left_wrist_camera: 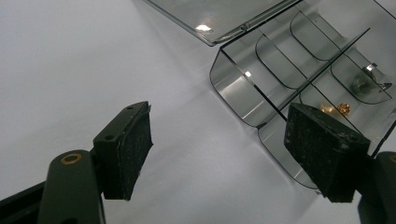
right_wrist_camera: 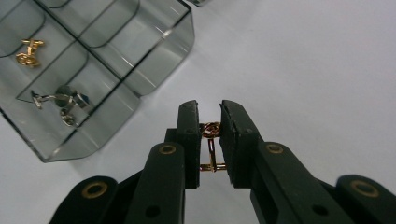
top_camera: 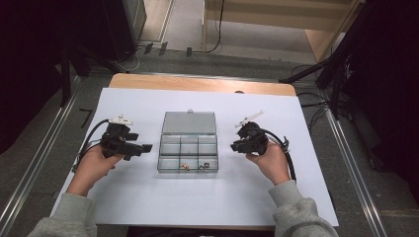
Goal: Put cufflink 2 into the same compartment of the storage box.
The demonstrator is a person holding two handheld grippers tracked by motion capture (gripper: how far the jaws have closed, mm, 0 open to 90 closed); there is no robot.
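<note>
A clear box (top_camera: 188,147) sits open at the centre of a white sheet (top_camera: 148,197) on the table, lid laid flat behind it. The right gripper (right_wrist_camera: 210,135), just right of the box, is clamped on a gold cufflink (right_wrist_camera: 211,144). The left gripper (left_wrist_camera: 219,154), at the box's left side, has its jaws wide apart and empty. Inside the box's near row lie another gold cufflink (left_wrist_camera: 343,108) and, one compartment over, silver cufflinks (right_wrist_camera: 63,103).
</note>
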